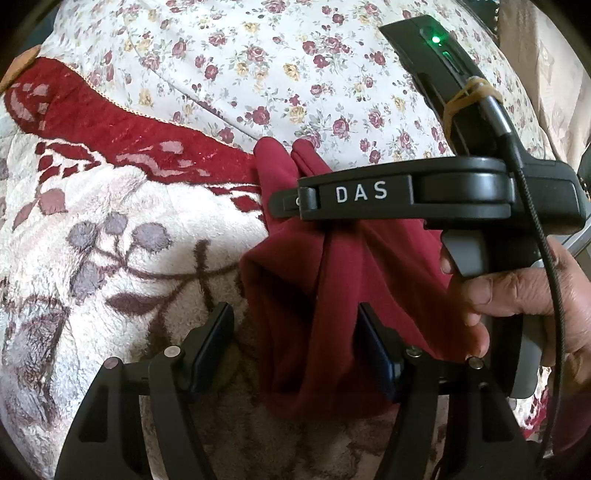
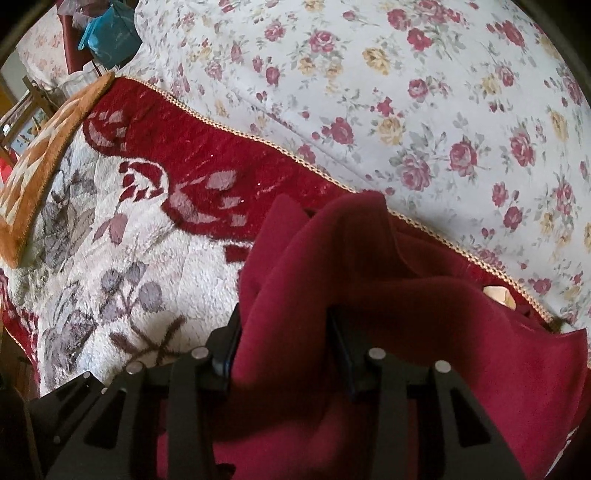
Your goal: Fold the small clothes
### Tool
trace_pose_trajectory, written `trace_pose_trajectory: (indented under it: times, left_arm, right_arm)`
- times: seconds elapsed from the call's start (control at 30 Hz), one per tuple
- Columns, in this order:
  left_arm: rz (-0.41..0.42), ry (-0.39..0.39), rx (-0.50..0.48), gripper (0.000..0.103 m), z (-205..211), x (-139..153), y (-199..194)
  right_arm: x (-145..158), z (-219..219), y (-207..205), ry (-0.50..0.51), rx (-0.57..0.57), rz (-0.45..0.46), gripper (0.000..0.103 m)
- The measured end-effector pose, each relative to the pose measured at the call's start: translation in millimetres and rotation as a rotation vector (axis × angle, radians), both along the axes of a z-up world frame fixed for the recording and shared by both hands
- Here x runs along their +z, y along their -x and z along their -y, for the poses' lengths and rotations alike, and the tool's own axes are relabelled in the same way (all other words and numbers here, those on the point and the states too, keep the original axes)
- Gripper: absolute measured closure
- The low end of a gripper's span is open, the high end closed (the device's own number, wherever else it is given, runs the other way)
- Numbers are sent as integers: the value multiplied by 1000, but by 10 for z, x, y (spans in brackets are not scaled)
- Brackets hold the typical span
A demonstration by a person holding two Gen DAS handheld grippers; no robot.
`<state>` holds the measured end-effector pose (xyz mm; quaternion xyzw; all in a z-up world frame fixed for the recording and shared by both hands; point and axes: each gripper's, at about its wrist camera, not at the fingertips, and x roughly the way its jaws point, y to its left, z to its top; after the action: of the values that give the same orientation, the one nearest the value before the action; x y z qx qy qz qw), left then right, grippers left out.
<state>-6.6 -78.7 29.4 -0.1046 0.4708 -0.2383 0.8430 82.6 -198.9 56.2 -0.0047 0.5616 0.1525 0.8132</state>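
Observation:
A dark red garment hangs bunched above a plush blanket. In the left wrist view my left gripper is open, its right finger against the cloth and its left finger apart from it. The right gripper's body, marked DAS, crosses above with the garment hanging from it, held by a hand. In the right wrist view the garment fills the gap between the fingers of my right gripper; the jaws stand apart around a thick bunch of cloth.
A cream and red plush blanket with a flower pattern lies under the garment. Behind it is a rose-print sheet. An orange-edged mat and a teal bag lie at the far left.

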Motion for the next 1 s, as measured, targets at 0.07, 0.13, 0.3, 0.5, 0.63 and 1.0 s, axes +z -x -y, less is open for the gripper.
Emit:
trace_pose_trajectory:
  times: [0.07, 0.13, 0.3, 0.5, 0.63, 1.0]
  left_arm:
    - [-2, 19, 2, 57, -7, 4, 5]
    - [-7, 57, -19, 57, 1, 1, 6]
    - [7, 110, -86, 89, 79, 21, 48]
    - [19, 180, -84, 103, 50, 90, 70]
    - [44, 165, -93, 103, 115, 208, 107]
    - [141, 134, -212, 103, 883, 844, 345]
  right_arm:
    - [8, 12, -2, -10, -5, 1, 59]
    - [40, 48, 2, -30, -9, 6, 60]
    - [136, 172, 24, -84, -21, 14, 68]
    - [194, 325, 72, -127, -38, 26, 71]
    - [259, 400, 121, -140, -47, 43, 73]
    - [906, 1051, 455, -141, -85, 159, 80]
